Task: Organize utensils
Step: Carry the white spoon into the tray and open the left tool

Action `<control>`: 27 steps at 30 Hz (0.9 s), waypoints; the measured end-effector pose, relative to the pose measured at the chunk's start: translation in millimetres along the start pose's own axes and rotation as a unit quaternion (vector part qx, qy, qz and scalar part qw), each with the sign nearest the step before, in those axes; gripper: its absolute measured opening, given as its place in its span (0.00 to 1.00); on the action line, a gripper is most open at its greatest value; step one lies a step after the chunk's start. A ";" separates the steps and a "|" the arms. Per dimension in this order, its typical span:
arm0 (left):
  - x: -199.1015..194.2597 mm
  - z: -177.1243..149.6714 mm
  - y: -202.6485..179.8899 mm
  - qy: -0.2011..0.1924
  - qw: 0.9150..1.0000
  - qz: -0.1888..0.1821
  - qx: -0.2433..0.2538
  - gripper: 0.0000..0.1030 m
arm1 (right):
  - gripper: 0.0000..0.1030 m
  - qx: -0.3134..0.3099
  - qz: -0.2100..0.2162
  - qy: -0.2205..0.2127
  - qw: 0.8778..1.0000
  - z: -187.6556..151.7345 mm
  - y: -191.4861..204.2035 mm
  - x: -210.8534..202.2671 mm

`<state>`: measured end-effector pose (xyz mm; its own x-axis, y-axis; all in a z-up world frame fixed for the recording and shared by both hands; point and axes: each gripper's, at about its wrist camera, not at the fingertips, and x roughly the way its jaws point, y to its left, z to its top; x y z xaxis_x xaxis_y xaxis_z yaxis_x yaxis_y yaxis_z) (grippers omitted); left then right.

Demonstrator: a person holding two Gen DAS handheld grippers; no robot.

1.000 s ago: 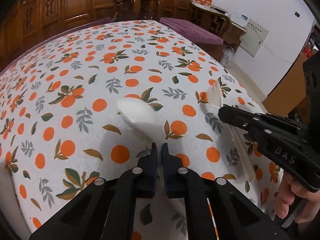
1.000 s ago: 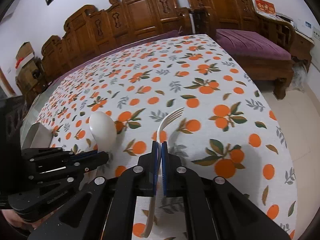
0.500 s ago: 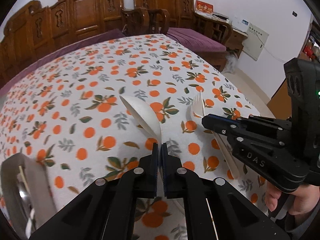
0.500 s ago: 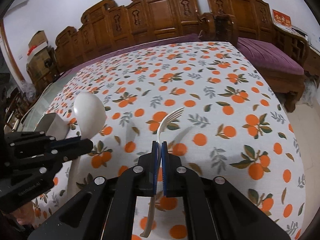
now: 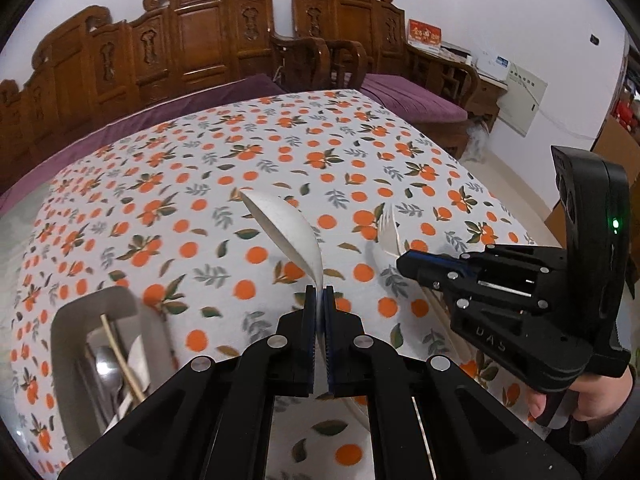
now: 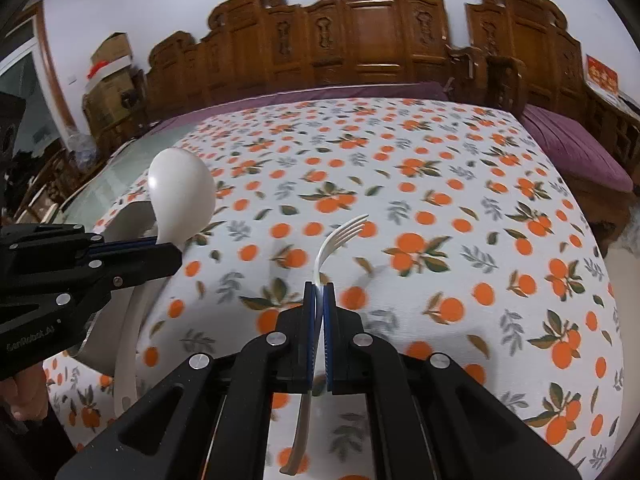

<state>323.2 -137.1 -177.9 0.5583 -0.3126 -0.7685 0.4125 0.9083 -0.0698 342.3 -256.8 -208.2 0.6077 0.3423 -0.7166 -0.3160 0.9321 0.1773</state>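
My left gripper (image 5: pixel 319 292) is shut on the handle of a big white spoon (image 5: pixel 284 232), which rises off the table with its bowl pointing away. The right wrist view shows that spoon (image 6: pixel 182 192) at the left in the left gripper (image 6: pixel 168 250). My right gripper (image 6: pixel 319 288) is shut on a white fork (image 6: pixel 340 236), tines up and forward, handle hanging below the fingers. The left wrist view has the fork (image 5: pixel 388 230) sticking out of the right gripper (image 5: pixel 404 260). A grey utensil holder (image 5: pixel 76 344) at the lower left holds a metal spoon (image 5: pixel 108 368) and chopsticks.
The table wears a white cloth (image 5: pixel 280 152) printed with oranges. Carved wooden benches (image 6: pixel 360 40) with purple cushions (image 6: pixel 572 148) line the far and right sides. A person's hand (image 5: pixel 588 400) grips the right tool. Cardboard boxes (image 6: pixel 110 64) stand at the far left.
Both grippers have risen and drawn back with the spoon and fork lifted off the cloth. The utensil holder has come into the left wrist view at the lower left.
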 end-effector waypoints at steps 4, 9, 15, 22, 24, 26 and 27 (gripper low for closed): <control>-13.8 -6.9 9.4 -0.005 1.000 0.000 -0.003 0.03 | 0.05 -0.011 0.015 -0.004 1.000 0.7 16.1 -4.1; -34.1 -15.0 23.1 -0.009 1.000 0.006 -0.004 0.03 | 0.05 -0.023 0.032 -0.011 0.999 1.5 34.3 -11.5; -61.9 -20.8 42.9 -0.018 1.000 0.011 -0.015 0.03 | 0.05 -0.040 0.045 -0.015 0.998 -0.8 52.2 -18.9; -85.6 -30.1 68.4 -0.024 0.999 0.026 -0.027 0.03 | 0.05 -0.055 0.059 -0.019 0.997 -2.2 70.5 -23.6; -86.8 -33.7 78.7 -0.020 0.999 0.033 -0.033 0.03 | 0.05 -0.064 0.062 -0.017 0.996 -3.4 77.0 -23.2; -86.7 -38.0 86.3 -0.017 0.998 0.040 -0.038 0.03 | 0.05 -0.069 0.062 -0.016 0.996 -4.4 80.6 -22.6; -85.9 -40.0 90.5 -0.014 0.998 0.044 -0.040 0.03 | 0.05 -0.072 0.062 -0.014 0.995 -4.9 82.5 -22.1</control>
<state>283.8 -16.9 -143.6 0.6102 -0.2383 -0.7555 0.3034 0.9513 -0.0549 299.2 -188.1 -181.0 0.5778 0.4584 -0.6753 -0.4893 0.8568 0.1630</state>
